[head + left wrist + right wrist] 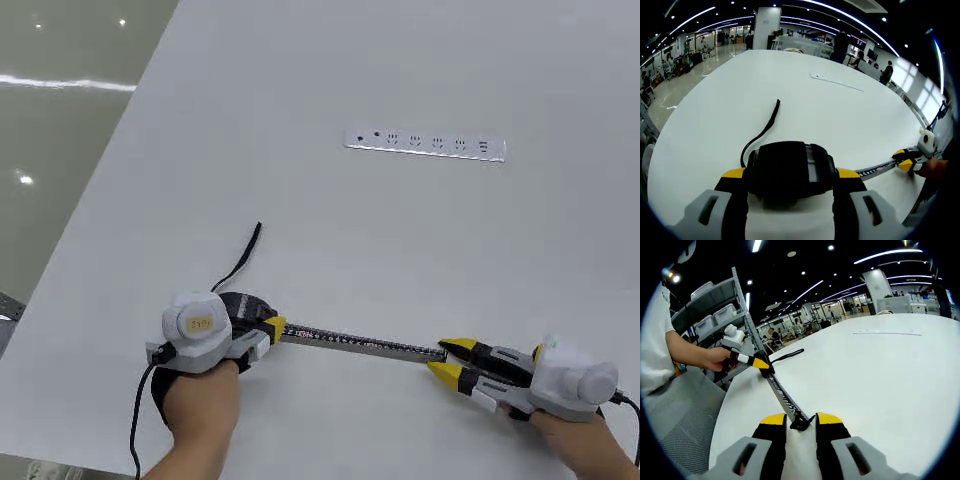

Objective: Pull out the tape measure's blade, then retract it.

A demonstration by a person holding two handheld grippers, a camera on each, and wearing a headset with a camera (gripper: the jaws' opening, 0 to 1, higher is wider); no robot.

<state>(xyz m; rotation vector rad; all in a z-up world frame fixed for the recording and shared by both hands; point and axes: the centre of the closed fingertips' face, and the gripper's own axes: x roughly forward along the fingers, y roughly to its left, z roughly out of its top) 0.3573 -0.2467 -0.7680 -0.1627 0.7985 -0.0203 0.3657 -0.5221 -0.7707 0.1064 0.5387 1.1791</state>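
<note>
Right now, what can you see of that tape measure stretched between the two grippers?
The tape measure has a chunky black case, clamped in the left gripper between yellow-tipped jaws. Its narrow blade, greyish with fine markings, is pulled out straight toward the right gripper, which pinches the blade's end. A thin black strap trails from the case and lies curved on the white table. Whether the blade touches the table, I cannot tell.

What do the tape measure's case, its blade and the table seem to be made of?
The case looks like black plastic or rubber: its surface is dull, with only a soft sheen. The blade looks like thin metal, a flat, straight grey strip with printed marks. The table has a smooth, matte white top, perhaps laminate; the pictures cannot settle that.
</note>
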